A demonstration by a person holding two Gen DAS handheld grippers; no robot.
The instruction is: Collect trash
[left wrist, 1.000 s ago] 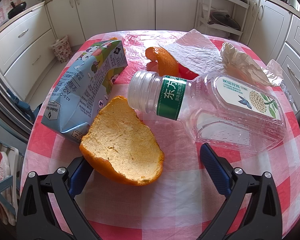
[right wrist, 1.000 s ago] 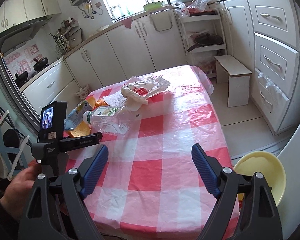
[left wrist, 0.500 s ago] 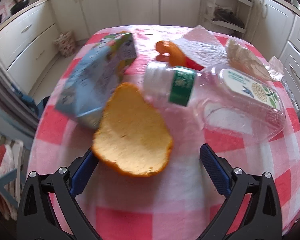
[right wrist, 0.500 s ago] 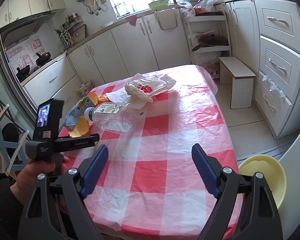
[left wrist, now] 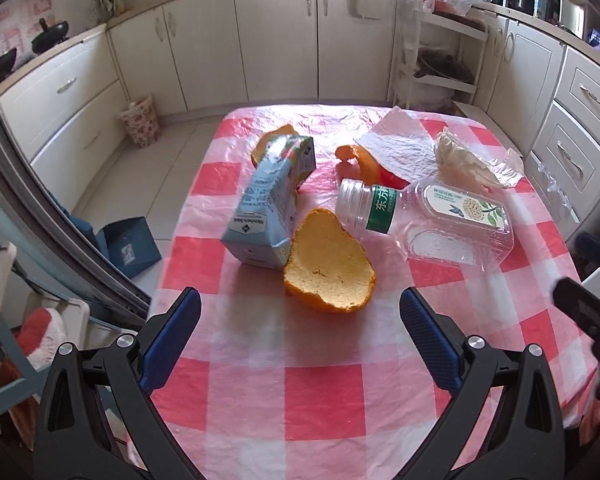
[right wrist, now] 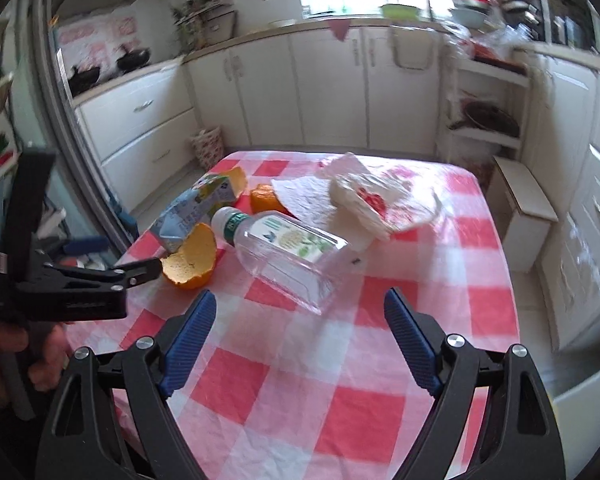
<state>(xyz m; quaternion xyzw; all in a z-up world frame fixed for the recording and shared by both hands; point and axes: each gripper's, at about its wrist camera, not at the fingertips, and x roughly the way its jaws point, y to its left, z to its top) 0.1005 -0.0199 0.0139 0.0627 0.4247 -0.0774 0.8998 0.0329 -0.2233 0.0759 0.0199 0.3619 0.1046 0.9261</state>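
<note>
Covering the table, a red-checked cloth [left wrist: 320,392] meets cream kitchen cabinets [left wrist: 276,36]; both claws gape wide, empty.

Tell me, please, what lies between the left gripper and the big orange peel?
Nothing: in the left wrist view only bare checked tablecloth lies between the open left gripper and the big orange peel.

Bright window daylight, fisheye-warped edges, right view motion-blurred

Peel [left wrist: 329,264] between carton [left wrist: 266,216] and bottle [left wrist: 428,220]
</note>
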